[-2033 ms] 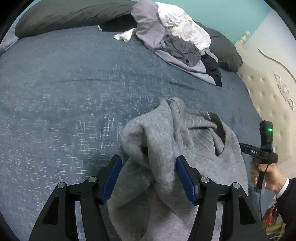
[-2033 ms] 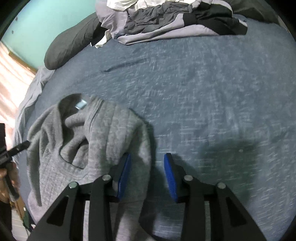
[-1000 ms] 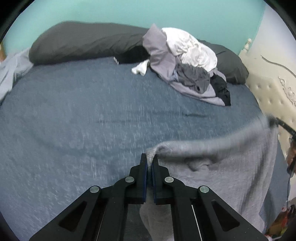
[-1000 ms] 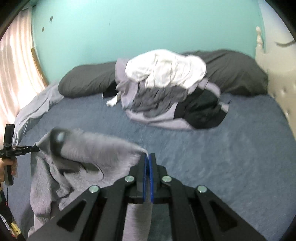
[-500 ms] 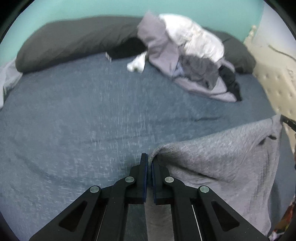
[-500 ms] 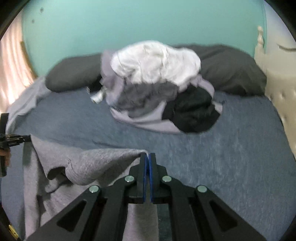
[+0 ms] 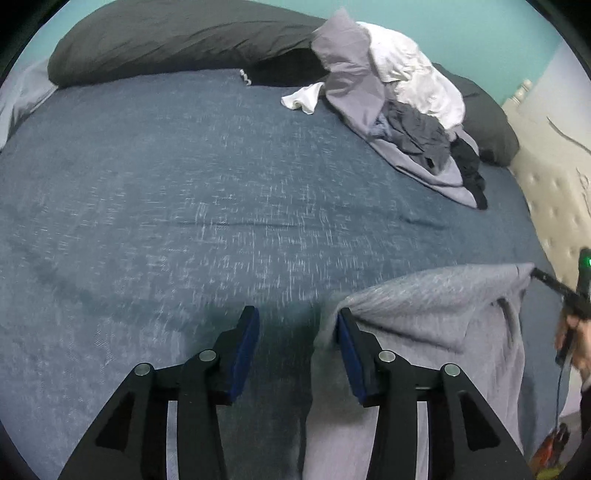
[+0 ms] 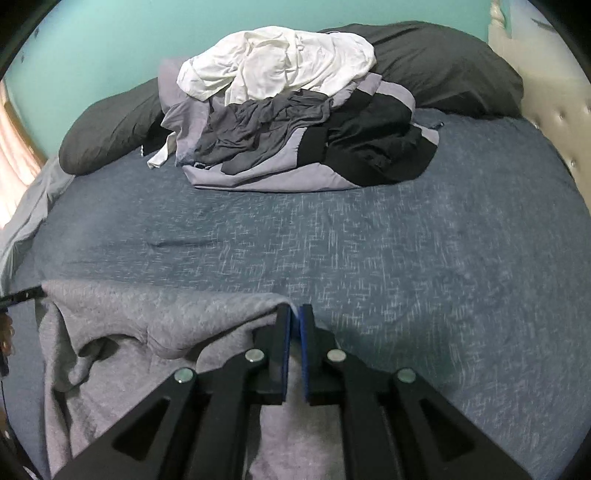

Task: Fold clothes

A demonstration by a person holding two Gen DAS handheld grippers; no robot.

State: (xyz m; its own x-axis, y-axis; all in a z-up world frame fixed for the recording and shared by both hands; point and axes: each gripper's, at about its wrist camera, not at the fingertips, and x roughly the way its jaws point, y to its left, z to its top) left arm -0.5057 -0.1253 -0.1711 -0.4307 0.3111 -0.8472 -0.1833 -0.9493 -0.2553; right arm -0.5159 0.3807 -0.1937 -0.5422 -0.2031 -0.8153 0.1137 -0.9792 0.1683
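Seen from two wrist cameras over a bed with a dark blue bedspread (image 7: 184,184). Stretched low across the near edge, a grey quilted sweatshirt (image 7: 443,314), upper hem pulled into a line between the two claws, the rest drooping below.

Left gripper (image 7: 295,343): jaws parted about halfway, having just been opening. Blue pads well apart; one corner of the sweatshirt draped against the right-hand pad (image 7: 349,350), no longer pinched, bedspread showing in the gap.

Right gripper (image 8: 294,343): blue pads nearly together, only a thin slit between them, clamped on the opposite corner of the sweatshirt (image 8: 147,325), cloth hanging down behind and below the fingers.

Far side of the bed: an unsorted pile of clothes (image 8: 295,110), white garment on top, lilac, dark grey and black pieces underneath. Behind it, long dark grey pillows (image 7: 177,33) against a teal wall (image 8: 110,37). To the right, a cream tufted headboard (image 7: 546,192).
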